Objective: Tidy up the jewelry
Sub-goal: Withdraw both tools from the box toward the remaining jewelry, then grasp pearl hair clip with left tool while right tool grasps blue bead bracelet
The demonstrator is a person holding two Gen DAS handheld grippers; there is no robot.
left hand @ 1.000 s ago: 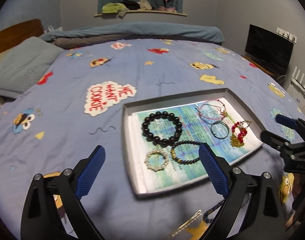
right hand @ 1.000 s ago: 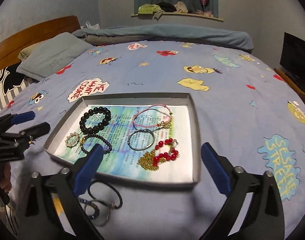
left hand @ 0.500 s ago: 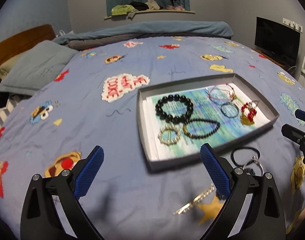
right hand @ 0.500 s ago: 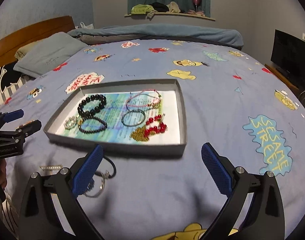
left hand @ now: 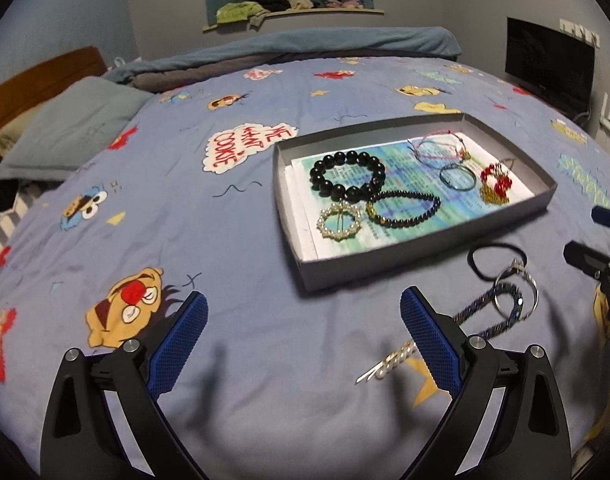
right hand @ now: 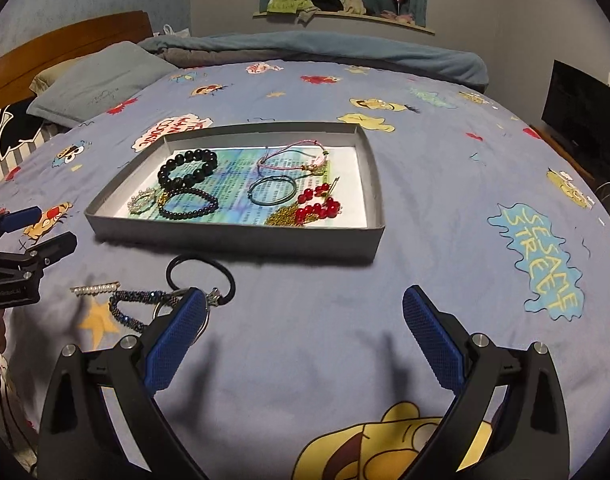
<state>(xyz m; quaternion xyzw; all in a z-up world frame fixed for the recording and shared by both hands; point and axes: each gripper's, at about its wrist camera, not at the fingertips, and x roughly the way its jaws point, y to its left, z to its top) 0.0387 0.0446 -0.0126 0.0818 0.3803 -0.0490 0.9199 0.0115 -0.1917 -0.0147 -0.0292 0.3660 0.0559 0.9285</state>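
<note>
Left gripper [left hand: 303, 324]: jaws wide, holding nothing, above the bedspread [left hand: 245, 208]. Right gripper [right hand: 305, 320]: jaws wide, holding nothing. Just ahead of the right gripper's left finger lie a black hair tie [right hand: 201, 276], a blue beaded bracelet [right hand: 133, 304] and a pearl hair clip [right hand: 95, 289], all loose on the bedspread. Beyond them sits the grey tray [right hand: 233, 234], holding a black bead bracelet [right hand: 187, 166], pink cord bracelet [right hand: 293, 156] and red bead piece [right hand: 317, 206].

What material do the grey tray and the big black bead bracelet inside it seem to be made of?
The grey tray looks like matte cardboard: thin straight walls, folded corners, no shine. The big black bead bracelet looks like polished stone or glass, possibly plastic: its round beads show small bright highlights. The pictures cannot settle which.
</note>
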